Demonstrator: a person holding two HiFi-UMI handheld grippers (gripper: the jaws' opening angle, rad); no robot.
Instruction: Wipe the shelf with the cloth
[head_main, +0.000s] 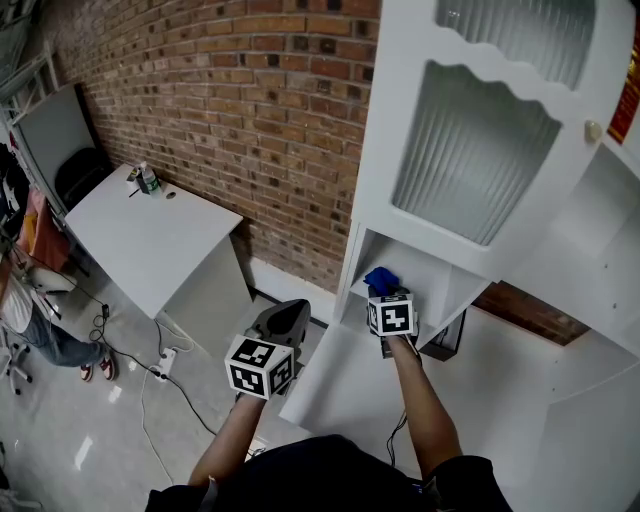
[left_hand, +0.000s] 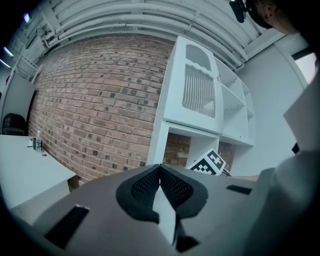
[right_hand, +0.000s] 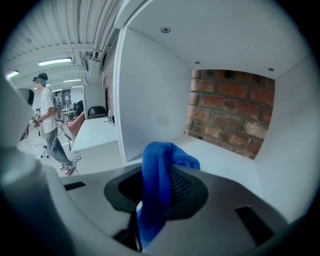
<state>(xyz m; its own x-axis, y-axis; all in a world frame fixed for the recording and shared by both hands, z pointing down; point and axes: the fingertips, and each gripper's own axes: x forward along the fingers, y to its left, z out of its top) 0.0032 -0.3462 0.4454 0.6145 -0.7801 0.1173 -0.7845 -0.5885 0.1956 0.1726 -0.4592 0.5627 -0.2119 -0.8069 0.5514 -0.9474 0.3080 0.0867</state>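
Observation:
A blue cloth (right_hand: 159, 175) is pinched in my right gripper (right_hand: 159, 187), bunched up and sticking out past the jaws. In the head view the cloth (head_main: 381, 281) sits at the mouth of a low open shelf compartment (head_main: 425, 275) of the white cabinet, with the right gripper (head_main: 386, 298) just in front of it. The shelf floor (right_hand: 220, 155) is white, with bare brick (right_hand: 230, 112) behind it. My left gripper (head_main: 290, 312) hangs lower left of the cabinet, jaws shut with nothing between them (left_hand: 160, 175).
A ribbed glass cabinet door (head_main: 470, 160) hangs above the compartment. A wide white counter (head_main: 480, 390) juts out below. A white table (head_main: 150, 235) with small bottles (head_main: 147, 180) stands left against the brick wall. A person (right_hand: 47, 125) stands far left; cables lie on the floor (head_main: 150, 370).

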